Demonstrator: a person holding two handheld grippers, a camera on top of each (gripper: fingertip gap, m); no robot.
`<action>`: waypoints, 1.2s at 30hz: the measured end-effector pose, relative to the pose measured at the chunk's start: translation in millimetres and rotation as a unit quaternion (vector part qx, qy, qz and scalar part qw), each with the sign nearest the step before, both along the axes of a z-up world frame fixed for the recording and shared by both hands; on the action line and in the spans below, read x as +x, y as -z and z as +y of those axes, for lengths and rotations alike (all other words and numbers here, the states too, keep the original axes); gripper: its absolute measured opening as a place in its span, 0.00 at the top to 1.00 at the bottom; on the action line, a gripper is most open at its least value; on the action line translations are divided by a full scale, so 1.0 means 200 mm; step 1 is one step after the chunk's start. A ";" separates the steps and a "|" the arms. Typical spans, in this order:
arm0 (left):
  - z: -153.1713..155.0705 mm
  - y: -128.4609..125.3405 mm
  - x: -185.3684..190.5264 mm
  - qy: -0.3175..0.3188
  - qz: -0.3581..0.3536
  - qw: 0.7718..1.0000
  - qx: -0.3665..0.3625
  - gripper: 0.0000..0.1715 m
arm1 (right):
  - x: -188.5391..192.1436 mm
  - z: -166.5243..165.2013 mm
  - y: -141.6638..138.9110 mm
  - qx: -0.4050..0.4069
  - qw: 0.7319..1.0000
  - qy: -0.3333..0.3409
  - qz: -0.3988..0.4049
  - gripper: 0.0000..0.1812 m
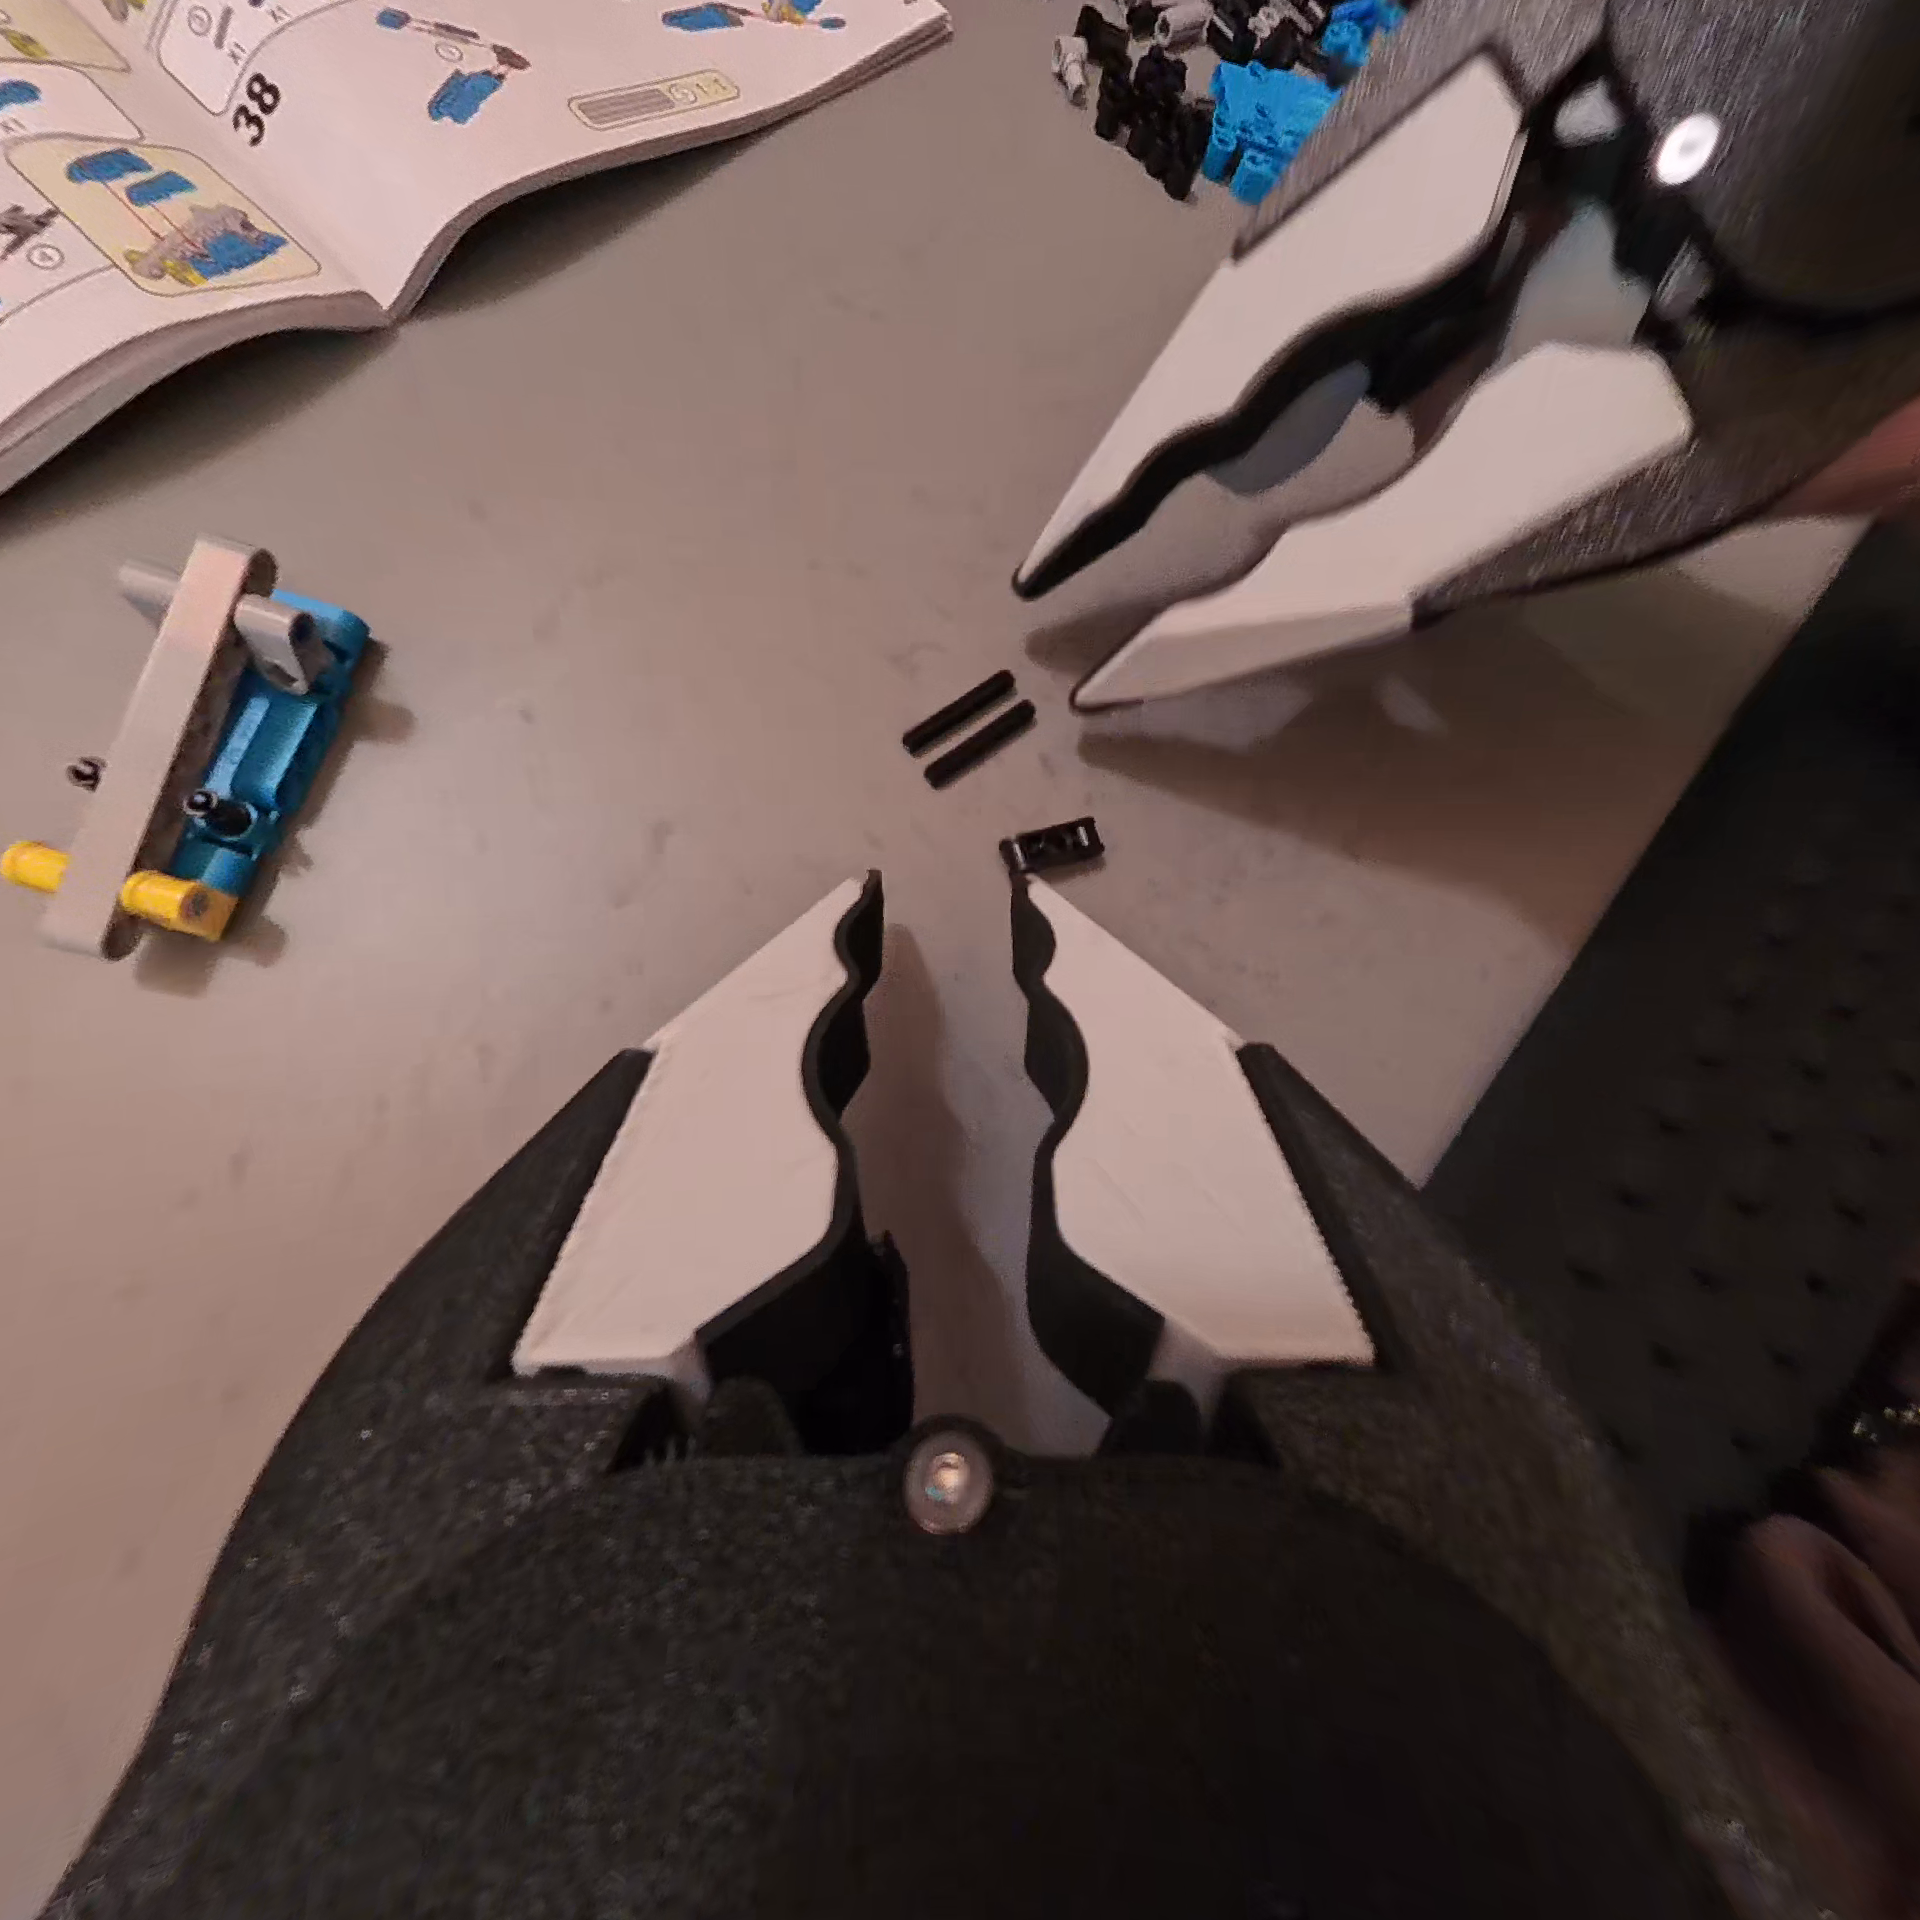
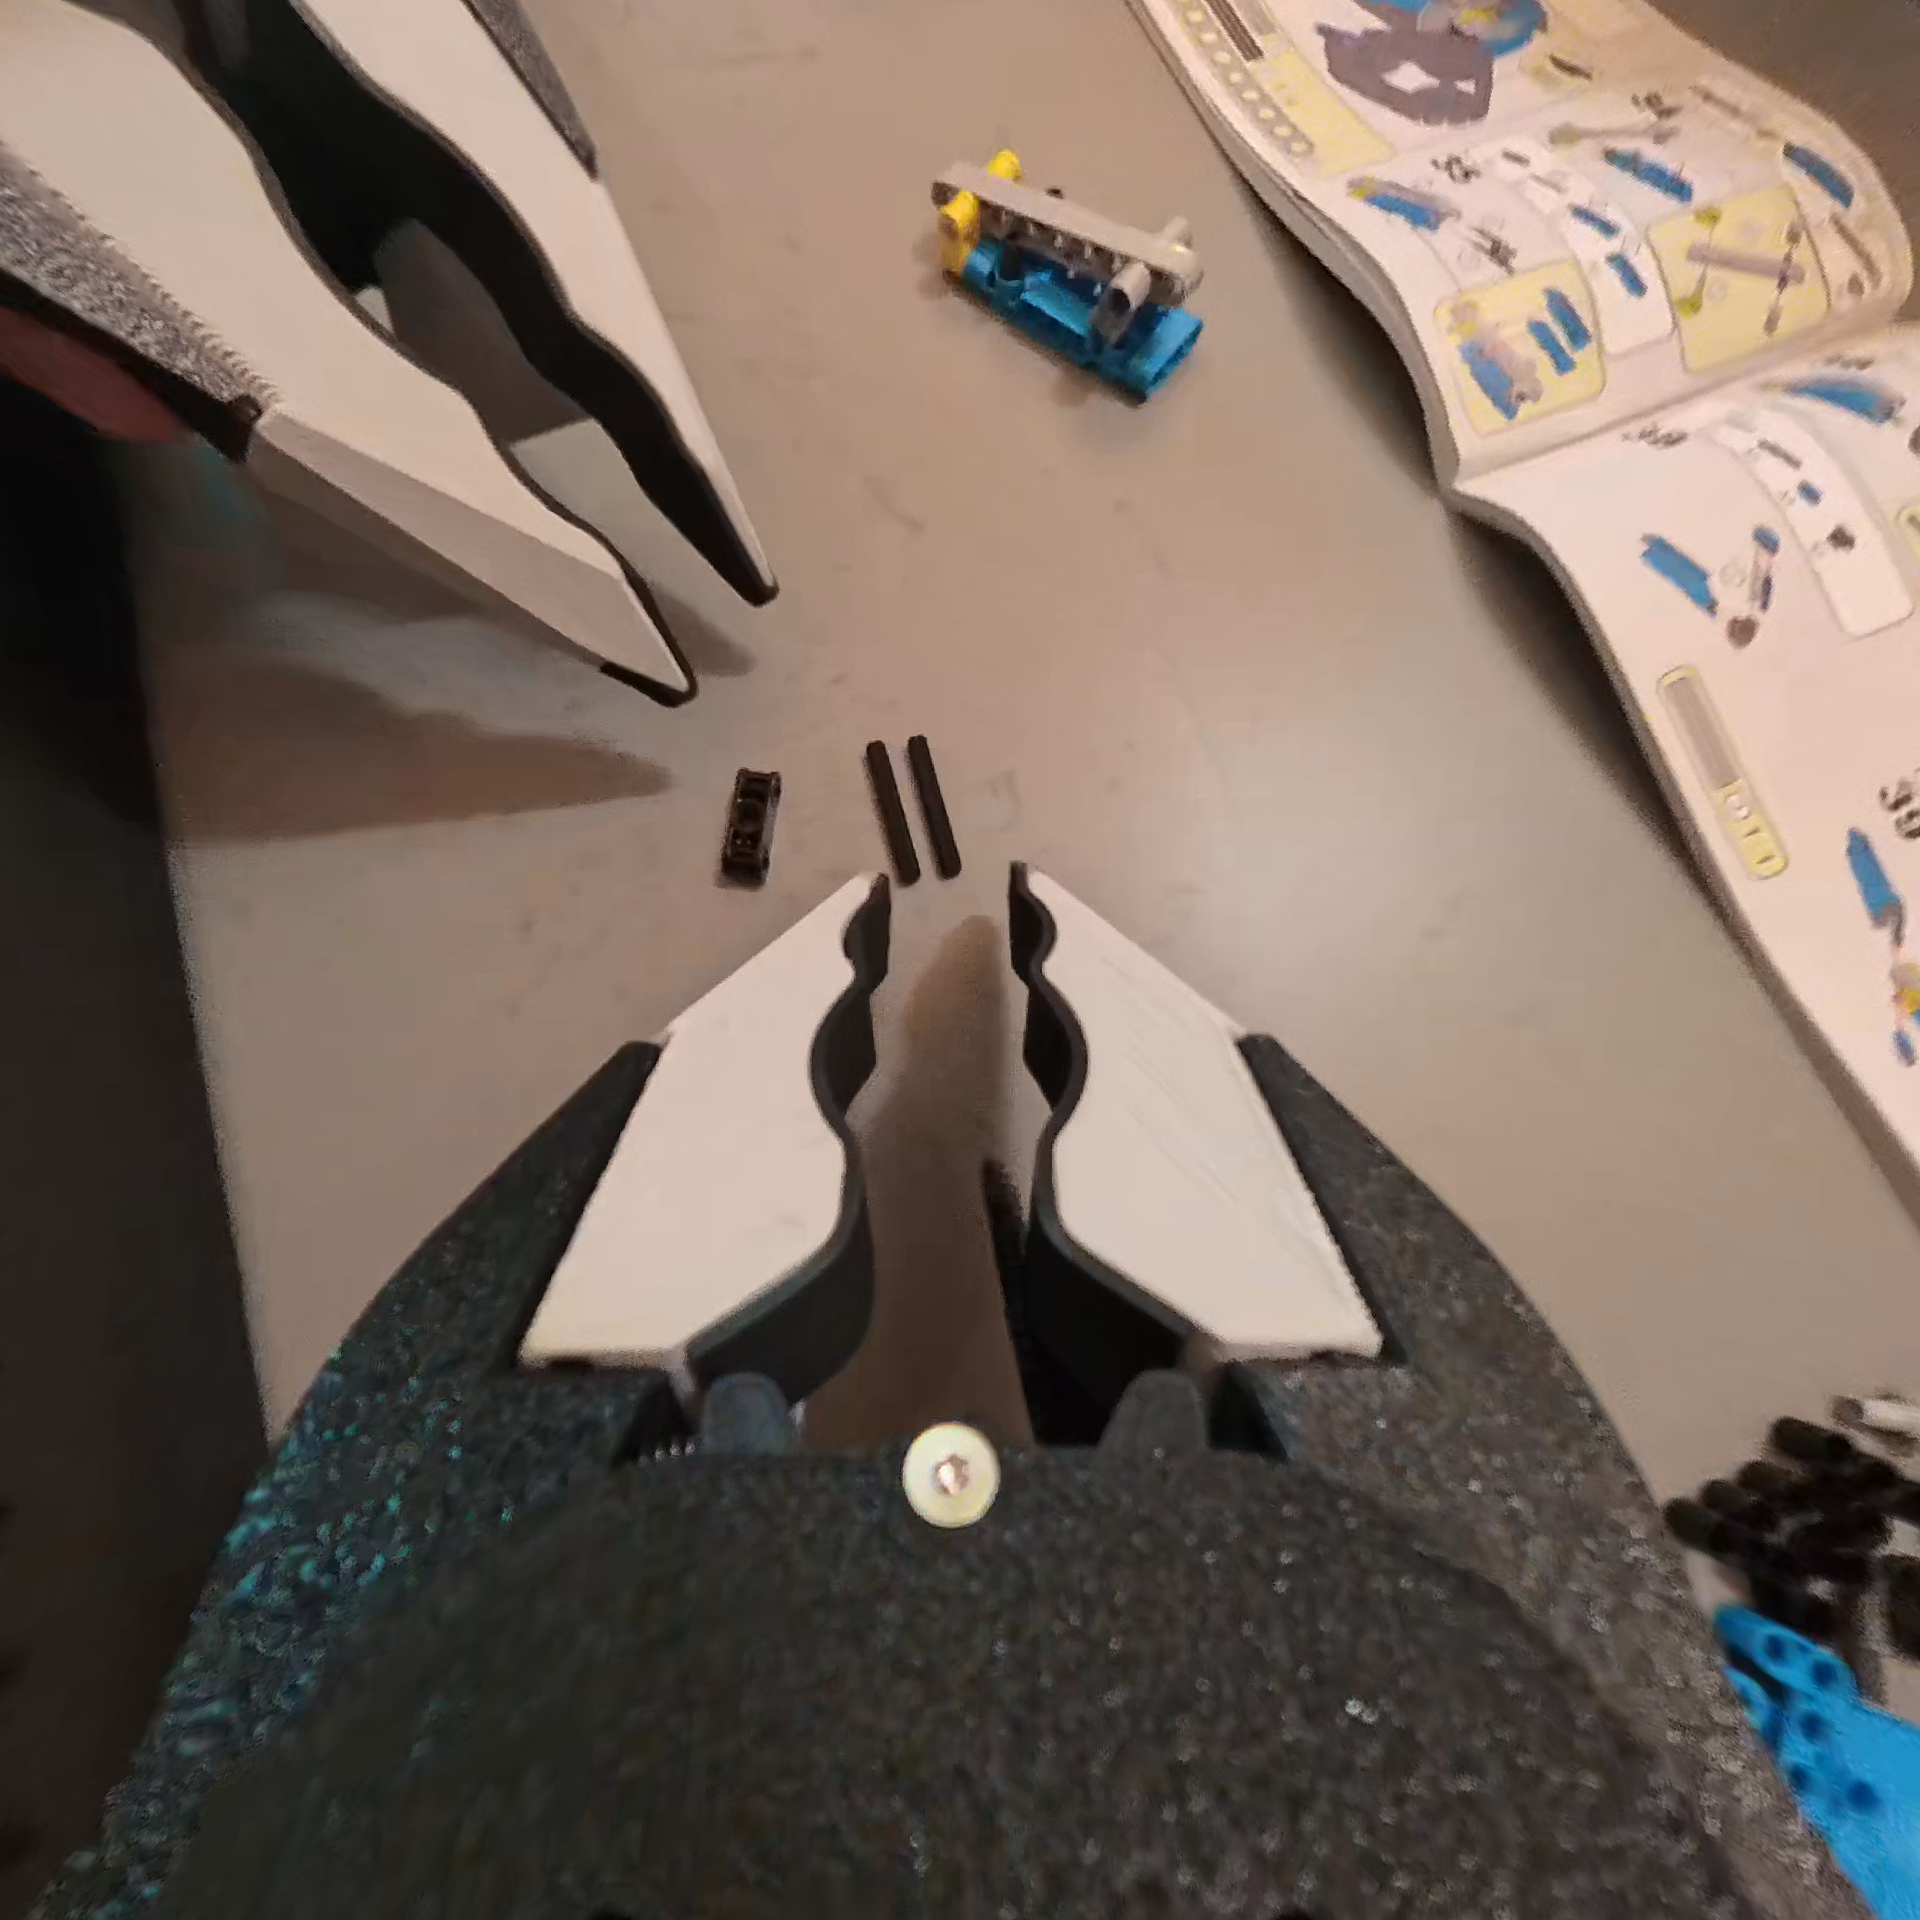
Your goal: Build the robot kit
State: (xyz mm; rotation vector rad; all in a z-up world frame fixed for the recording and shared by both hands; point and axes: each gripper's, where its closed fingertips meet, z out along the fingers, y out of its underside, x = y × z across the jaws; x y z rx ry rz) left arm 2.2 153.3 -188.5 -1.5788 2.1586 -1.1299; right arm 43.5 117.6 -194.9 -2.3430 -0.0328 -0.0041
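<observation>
Two thin black rods [image 1: 968, 727] lie side by side on the grey table, with a small black connector piece [image 1: 1051, 843] beside them. My left gripper [image 1: 945, 881] is open and empty, its right fingertip just short of the connector. My right gripper [image 2: 948, 875] is open and empty, its tips just short of the rods [image 2: 912, 808]; the connector [image 2: 750, 827] lies to their left. Each gripper shows in the other's view: the right one [image 1: 1049, 644] beyond the rods, the left one [image 2: 727, 644] beyond the connector.
A small blue, grey and yellow brick assembly [image 1: 197, 748] lies farther off, and also shows in the right wrist view [image 2: 1070, 275]. An open instruction booklet [image 1: 436, 135] lies at the back. A heap of black and blue parts [image 1: 1195, 94] sits nearby. A dark perforated mat [image 1: 1714, 1039] borders the table. Left tips to right tips: about 6 cm.
</observation>
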 end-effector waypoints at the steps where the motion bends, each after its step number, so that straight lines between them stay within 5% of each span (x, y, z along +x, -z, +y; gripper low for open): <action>1: 0.00 0.00 0.01 0.002 -0.001 1.000 -0.003 0.86 | -0.01 0.01 0.02 -0.001 1.000 0.008 0.001 0.87; 30: 0.09 0.04 0.03 0.000 0.003 1.000 0.004 0.86 | -0.01 0.09 0.06 0.017 0.998 0.038 0.056 0.93; 36: 0.10 0.02 0.03 -0.001 0.000 1.000 0.012 0.86 | 0.09 -0.04 -0.09 0.068 0.991 0.109 0.032 0.88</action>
